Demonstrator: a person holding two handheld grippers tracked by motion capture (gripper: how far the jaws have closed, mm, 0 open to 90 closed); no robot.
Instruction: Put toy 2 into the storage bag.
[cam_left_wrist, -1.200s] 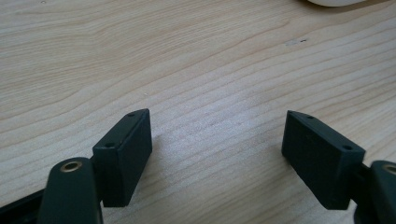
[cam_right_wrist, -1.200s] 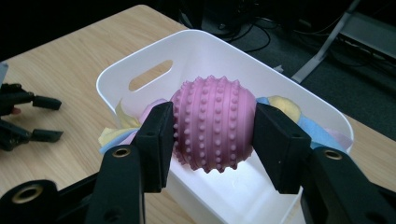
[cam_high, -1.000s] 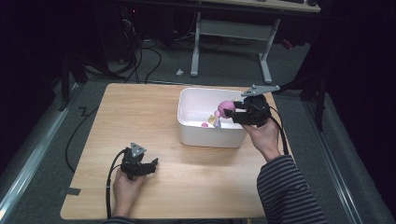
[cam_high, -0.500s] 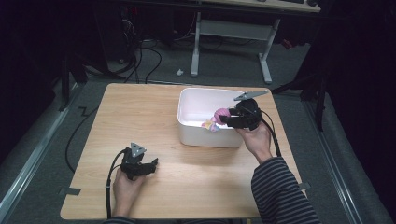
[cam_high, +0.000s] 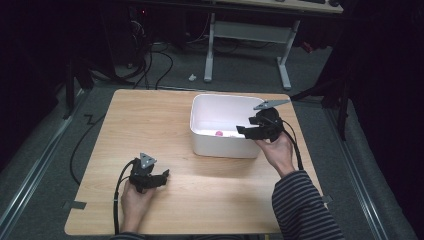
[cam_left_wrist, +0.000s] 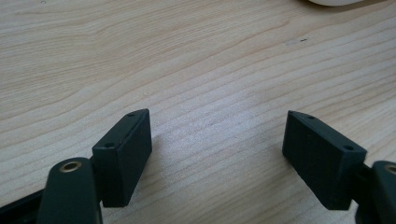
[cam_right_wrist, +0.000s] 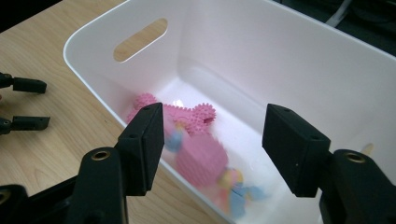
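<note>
A white bin (cam_high: 222, 145) stands on the wooden table (cam_high: 150, 125). My right gripper (cam_high: 242, 131) hangs over its right end. Its jaws have just been opening, and nothing sits between its pads (cam_right_wrist: 212, 112). Below them in the bin (cam_right_wrist: 93, 28) lies a blurred pink toy (cam_right_wrist: 201, 156) with blue and yellow parts, beside a pink spiky piece (cam_right_wrist: 187, 112). From above, a bit of pink (cam_high: 218, 133) shows on the bin floor. My left gripper (cam_high: 162, 176) rests on the table near the front left. It is open over bare wood (cam_left_wrist: 217, 121).
The bin has a slot handle (cam_right_wrist: 140, 32) in its end wall. My left gripper's jaws (cam_right_wrist: 32, 103) show far off on the table in the right gripper view. Cables and a desk frame (cam_high: 245, 45) lie on the floor beyond the table.
The right gripper held the pink toy above the bin, sank a little, and opened. The toy now lies inside the bin. The left gripper has not moved.
</note>
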